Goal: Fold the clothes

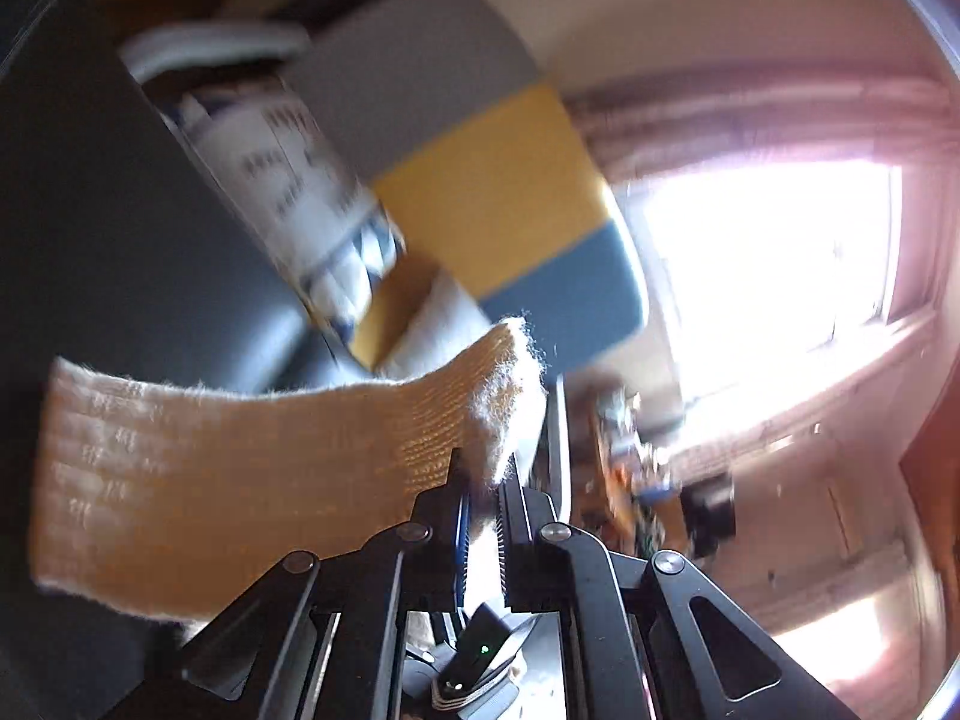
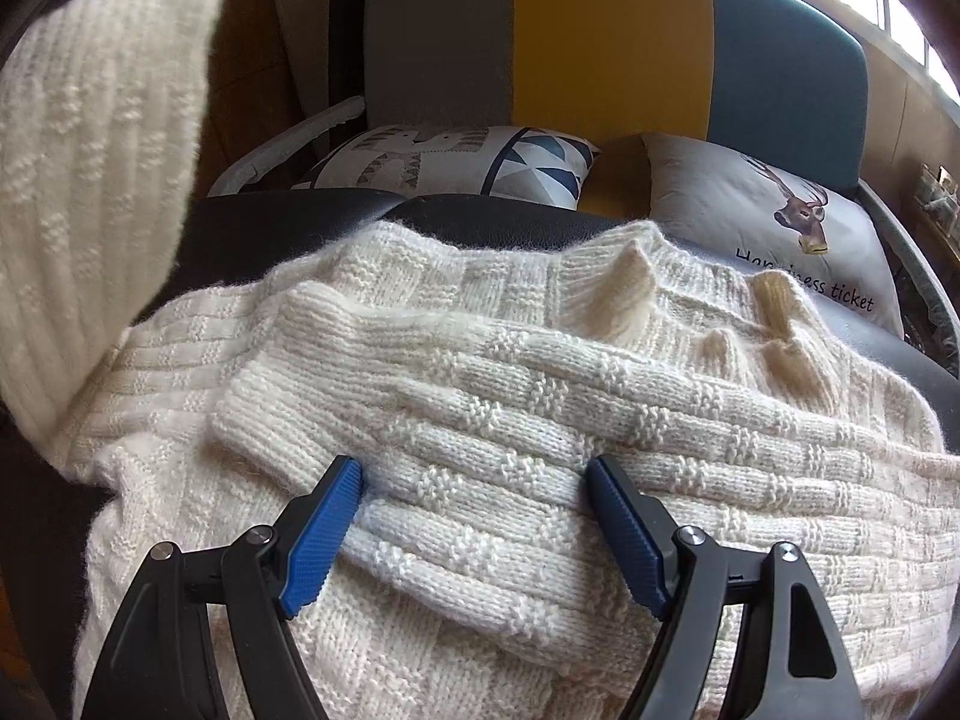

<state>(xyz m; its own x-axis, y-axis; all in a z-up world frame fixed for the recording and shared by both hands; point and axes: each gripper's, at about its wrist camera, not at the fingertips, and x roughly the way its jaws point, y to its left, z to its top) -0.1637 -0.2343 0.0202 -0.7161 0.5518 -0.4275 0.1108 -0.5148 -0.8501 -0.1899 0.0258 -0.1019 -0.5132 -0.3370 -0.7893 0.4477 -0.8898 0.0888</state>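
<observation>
Right wrist view: my right gripper [image 2: 474, 474] was spread wide over the cream knitted sweater [image 2: 540, 420]; my left gripper [image 1: 480, 480] pinched its raised sleeve [image 1: 240, 468].

Cream knit sweater [image 2: 540, 420] spread flat on dark seat, one sleeve [image 2: 450, 420] folded across body, other sleeve [image 1: 240, 468] lifted.

Support surface: a dark, smooth black surface [image 2: 288, 222] carries a cream knitted sweater [image 2: 480, 420] spread flat across most of its near and middle area, one sleeve [image 2: 420, 384] folded across the body and the collar [image 2: 606, 276] toward the far edge. Bare black margin shows along the far side and at the right edge.
</observation>
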